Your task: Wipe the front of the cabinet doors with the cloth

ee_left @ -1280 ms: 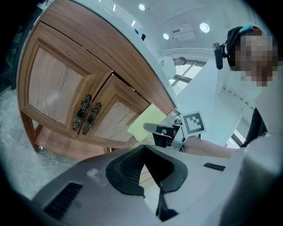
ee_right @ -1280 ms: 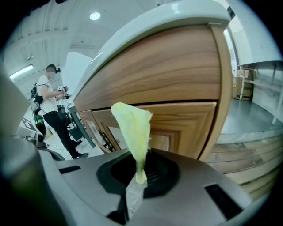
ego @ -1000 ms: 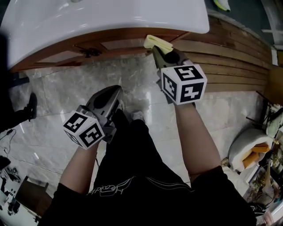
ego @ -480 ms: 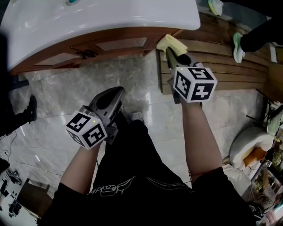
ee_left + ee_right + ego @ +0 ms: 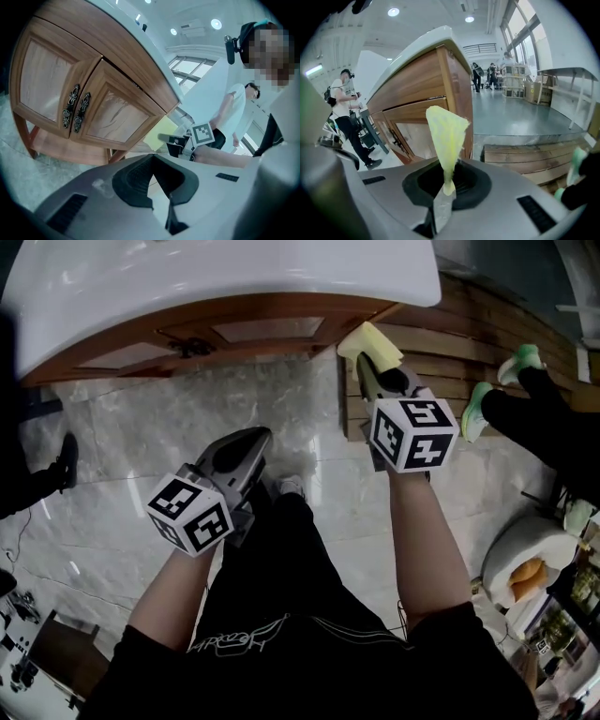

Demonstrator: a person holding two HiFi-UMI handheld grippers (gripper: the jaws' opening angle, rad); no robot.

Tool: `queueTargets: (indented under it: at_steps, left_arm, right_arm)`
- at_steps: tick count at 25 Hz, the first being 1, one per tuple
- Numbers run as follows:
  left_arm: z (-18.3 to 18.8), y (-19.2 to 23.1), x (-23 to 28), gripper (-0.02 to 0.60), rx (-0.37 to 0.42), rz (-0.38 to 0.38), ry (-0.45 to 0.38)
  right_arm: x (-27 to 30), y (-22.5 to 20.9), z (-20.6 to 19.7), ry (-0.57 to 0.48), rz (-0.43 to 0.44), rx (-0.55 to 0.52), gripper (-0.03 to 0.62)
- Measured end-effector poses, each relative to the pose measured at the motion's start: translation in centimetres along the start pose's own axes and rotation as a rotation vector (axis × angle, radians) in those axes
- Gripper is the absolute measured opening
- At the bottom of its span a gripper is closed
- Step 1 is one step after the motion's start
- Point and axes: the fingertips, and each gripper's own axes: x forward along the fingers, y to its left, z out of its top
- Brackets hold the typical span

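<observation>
Right gripper (image 5: 367, 367) is clamped tight on the yellow cloth (image 5: 367, 340), and I've got it up by the right-hand corner of the cabinet doors (image 5: 234, 332). A wooden pallet (image 5: 469, 371) crowds my right, with someone's green shoes (image 5: 478, 409) by it. The white basin (image 5: 187, 277) overhangs the doors. Left gripper (image 5: 246, 442) hangs over open marble floor (image 5: 122, 456), jaws together, empty

The cabinet doors (image 5: 234, 331) stand before you, under the basin (image 5: 187, 277). Your right gripper (image 5: 367, 369) holds the cloth (image 5: 370, 339) at the cabinet's right corner; your left gripper (image 5: 255, 435) hangs nearer you, left, over the floor (image 5: 131, 427).
</observation>
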Motion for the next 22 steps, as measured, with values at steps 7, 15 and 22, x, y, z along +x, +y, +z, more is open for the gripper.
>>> queueTargets:
  at_steps: [7,15,22]
  left_arm:
    - [0.7,1.0,-1.1,0.006,-0.011,0.029,-0.03]
    - [1.1,3.4,-3.8,0.006,-0.041,0.073,-0.069]
    - [1.6,6.2,-6.6,0.006,-0.075,0.126,-0.115]
  right_arm:
    - [0.9,3.9,-1.6,0.044,0.08,-0.052,0.04]
    - [3.4,10.5,-2.1,0.089,0.194,-0.154,0.04]
    - [6.0,16.1,-2.2,0.121,0.294,-0.249,0.04]
